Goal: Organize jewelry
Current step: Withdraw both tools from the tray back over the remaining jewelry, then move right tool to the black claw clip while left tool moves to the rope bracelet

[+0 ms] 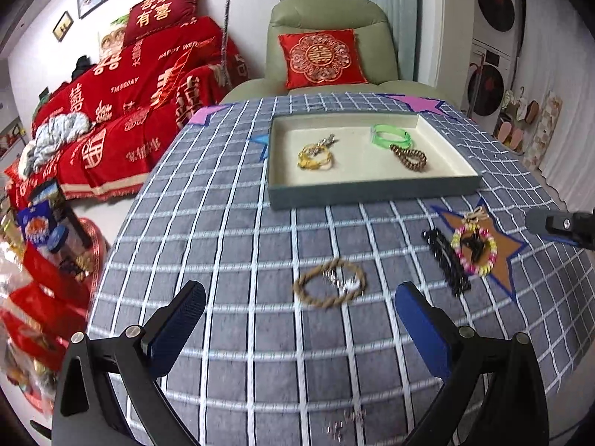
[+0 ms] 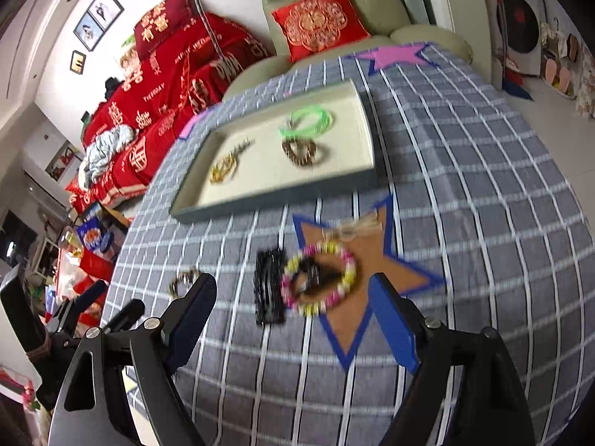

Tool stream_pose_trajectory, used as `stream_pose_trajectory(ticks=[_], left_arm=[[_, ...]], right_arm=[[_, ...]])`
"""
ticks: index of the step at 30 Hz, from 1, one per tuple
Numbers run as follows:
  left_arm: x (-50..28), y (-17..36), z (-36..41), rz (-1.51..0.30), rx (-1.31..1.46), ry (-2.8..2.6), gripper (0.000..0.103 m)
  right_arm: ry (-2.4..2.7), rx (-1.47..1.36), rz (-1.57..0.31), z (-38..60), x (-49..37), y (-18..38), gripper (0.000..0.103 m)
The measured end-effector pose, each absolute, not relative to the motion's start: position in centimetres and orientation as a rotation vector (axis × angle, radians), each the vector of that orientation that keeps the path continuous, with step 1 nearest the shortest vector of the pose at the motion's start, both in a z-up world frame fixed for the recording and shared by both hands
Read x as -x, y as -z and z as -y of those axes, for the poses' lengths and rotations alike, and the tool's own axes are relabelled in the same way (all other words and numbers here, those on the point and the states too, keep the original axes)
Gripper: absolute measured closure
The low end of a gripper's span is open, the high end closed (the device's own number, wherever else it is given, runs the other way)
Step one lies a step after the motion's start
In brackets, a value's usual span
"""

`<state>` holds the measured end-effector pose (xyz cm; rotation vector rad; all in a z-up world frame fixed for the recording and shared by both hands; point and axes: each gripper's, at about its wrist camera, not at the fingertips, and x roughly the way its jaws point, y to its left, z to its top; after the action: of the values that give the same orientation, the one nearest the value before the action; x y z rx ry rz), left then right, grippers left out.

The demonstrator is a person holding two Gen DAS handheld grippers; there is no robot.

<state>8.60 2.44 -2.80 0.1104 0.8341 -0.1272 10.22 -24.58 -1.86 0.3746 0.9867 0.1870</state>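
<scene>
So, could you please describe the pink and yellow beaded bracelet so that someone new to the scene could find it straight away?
Start at the shallow tray on the checked tablecloth, then come nearer to the brown star with the blue edge. The beaded bracelet lies on that star's left part, right of a black chain. It alone is a ring of bright pink, yellow and pale beads.

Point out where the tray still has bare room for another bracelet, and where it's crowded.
In the tray, the middle strip between the gold bracelet and the brown bead bracelet is bare, as is the front band along the near wall. The far right part is crowded: the green bracelet lies against the brown one.
</scene>
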Motion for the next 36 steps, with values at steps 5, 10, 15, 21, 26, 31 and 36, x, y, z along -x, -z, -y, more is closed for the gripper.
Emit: stream_pose_trajectory(ticks=[5,10,15,21,26,31,36], left_arm=[[-7.6,3.8,-2.9,-0.862,-0.115,0.094,0.0],[-7.4,4.9,-3.5,-0.895,-0.101,0.077,0.0],[-7.8,5.6,-4.3,-0.925,-0.059,0.075,0.0],[-9.0,5.9,-5.4,-0.949,-0.021,0.062,0.0],[-10.1,6.1,-5.8,-0.955,-0.014,0.059,0.0],[-10.8,6.4,-5.7,-0.958,-0.029,0.062,0.0],[-11.5,6.6,-5.5,-0.961,-0.032,0.077,0.002]], right_arm=[[-0.153,-0.354,-1.036,24.4,-8.3,3.2,0.017],[-0.129,-0.337,-1.065,24.7,-6.8,4.0,0.017],[-0.101,-0.326,-1.072,25.1,-6.3,4.2,0.017],[-0.074,-0.309,-1.074,25.3,-6.6,4.2,0.017],[-0.07,-0.275,-1.063,24.7,-7.4,4.0,0.017],[-0.087,-0.226,-1.055,23.8,-8.5,3.9,0.017],[-0.1,-0.181,-1.053,23.0,-9.9,4.0,0.022]])
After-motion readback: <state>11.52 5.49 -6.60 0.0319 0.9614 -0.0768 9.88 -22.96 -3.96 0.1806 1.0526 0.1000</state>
